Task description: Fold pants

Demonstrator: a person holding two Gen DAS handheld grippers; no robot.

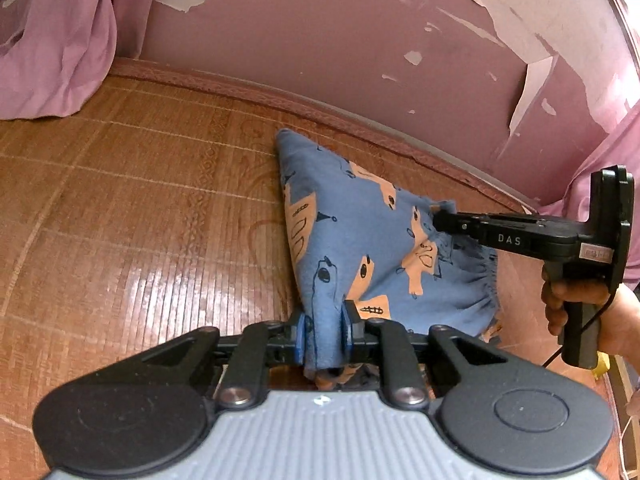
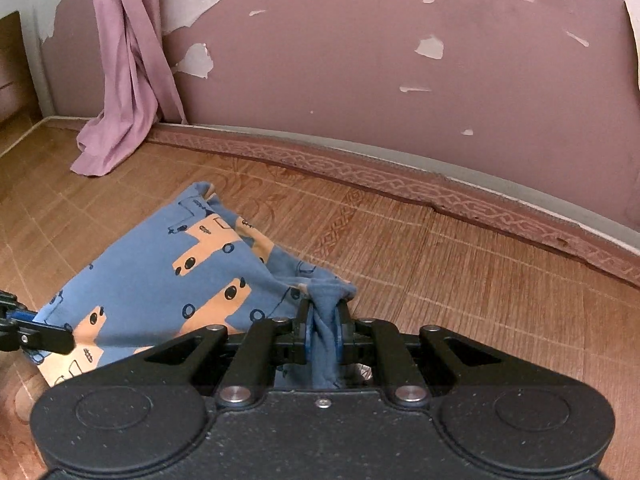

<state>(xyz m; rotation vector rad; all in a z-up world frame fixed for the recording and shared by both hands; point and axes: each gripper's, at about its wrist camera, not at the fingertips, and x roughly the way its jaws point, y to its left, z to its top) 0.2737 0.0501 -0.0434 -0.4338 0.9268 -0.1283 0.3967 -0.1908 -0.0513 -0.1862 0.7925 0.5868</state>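
The left gripper (image 1: 326, 330) was clamped on a bunched fold of the pants (image 1: 360, 240), its two blue-padded fingers (image 1: 301, 334) pressed against the cloth from either side. The right gripper (image 2: 323, 330) was likewise closed on a gathered wad of the same pants (image 2: 160, 280), cloth squeezed between its two fingers (image 2: 307, 332). In the left wrist view the right gripper (image 1: 440, 218) reached in from the right, held by one hand (image 1: 580, 304) around its handle.

There was one pair of pants, blue with orange shapes, held up between the two grippers, its far end resting on the woven mat (image 1: 140, 200). Beyond the mat stood a pink wall (image 2: 360, 60) with many peeled patches. Two pink curtains (image 1: 52, 40) showed in the left wrist view, one at each side; one curtain (image 2: 120, 80) showed in the right wrist view.
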